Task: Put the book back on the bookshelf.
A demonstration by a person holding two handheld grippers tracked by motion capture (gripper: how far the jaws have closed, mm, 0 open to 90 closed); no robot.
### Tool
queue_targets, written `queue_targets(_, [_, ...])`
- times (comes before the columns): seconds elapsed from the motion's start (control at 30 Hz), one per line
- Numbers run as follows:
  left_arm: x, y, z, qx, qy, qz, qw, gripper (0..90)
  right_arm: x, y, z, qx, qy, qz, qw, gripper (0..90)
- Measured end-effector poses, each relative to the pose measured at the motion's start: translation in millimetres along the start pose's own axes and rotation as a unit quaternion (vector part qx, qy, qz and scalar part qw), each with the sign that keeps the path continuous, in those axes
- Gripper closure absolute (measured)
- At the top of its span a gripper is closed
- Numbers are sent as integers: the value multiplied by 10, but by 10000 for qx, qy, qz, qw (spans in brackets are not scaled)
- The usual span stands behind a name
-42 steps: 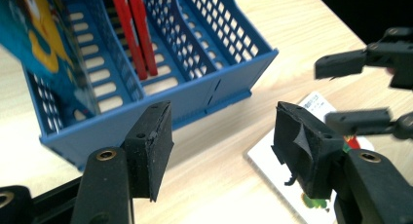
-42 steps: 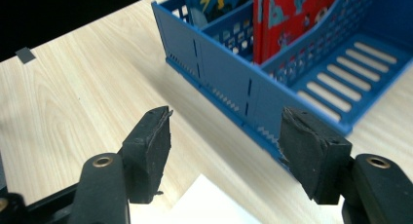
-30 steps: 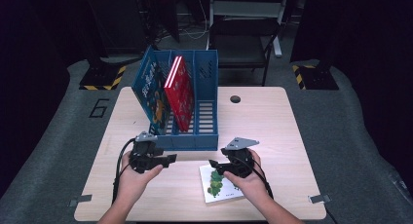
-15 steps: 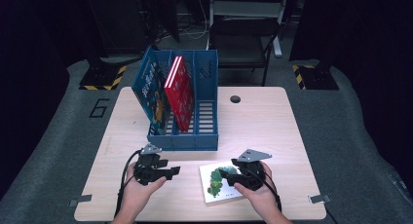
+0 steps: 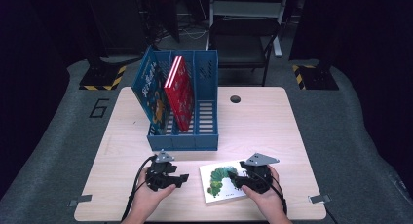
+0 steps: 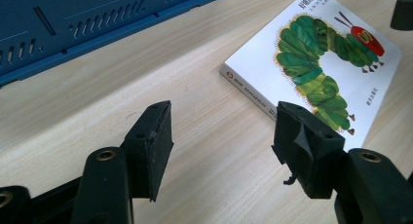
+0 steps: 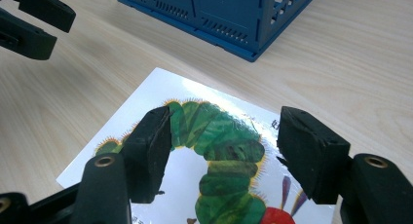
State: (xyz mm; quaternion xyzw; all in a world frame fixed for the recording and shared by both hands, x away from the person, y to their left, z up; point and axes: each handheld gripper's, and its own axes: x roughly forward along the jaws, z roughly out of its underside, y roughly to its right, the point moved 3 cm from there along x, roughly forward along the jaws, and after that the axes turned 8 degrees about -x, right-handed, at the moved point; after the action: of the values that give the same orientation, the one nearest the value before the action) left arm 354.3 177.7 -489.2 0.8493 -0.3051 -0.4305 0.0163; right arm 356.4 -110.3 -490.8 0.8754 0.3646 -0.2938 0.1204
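A white picture book with a green caterpillar on its cover (image 5: 218, 182) lies flat near the table's front edge. My right gripper (image 5: 234, 179) hovers low over its right half, jaws open above the cover (image 7: 214, 131); they have just been closing a little with nothing pinched between them. My left gripper (image 5: 183, 177) is open just left of the book, low over bare wood, and the book's spine (image 6: 253, 95) lies just ahead of its right jaw. In the right gripper view the left gripper (image 7: 29, 19) is at the top left.
A blue three-slot file rack (image 5: 182, 141) stands behind the hands on the wooden table (image 5: 258, 121). It holds a blue book (image 5: 153, 90) and a red book (image 5: 180, 90), both leaning. A dark chair (image 5: 243, 34) stands beyond the far edge.
Both hands have come down and back toward the front edge. The right gripper has shifted right along the book, uncovering the caterpillar cover; the left has drawn away from the rack.
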Motion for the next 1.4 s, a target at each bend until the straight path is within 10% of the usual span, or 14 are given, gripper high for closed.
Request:
queue_targets(0.63, [423, 212, 24, 218, -257, 408, 9986, 325, 32, 296, 299, 245, -377, 351, 9984, 358])
queue_targets(1.4, [670, 490, 146, 563, -611, 650, 9944, 251, 128, 347, 494, 869, -565, 97, 9946, 337])
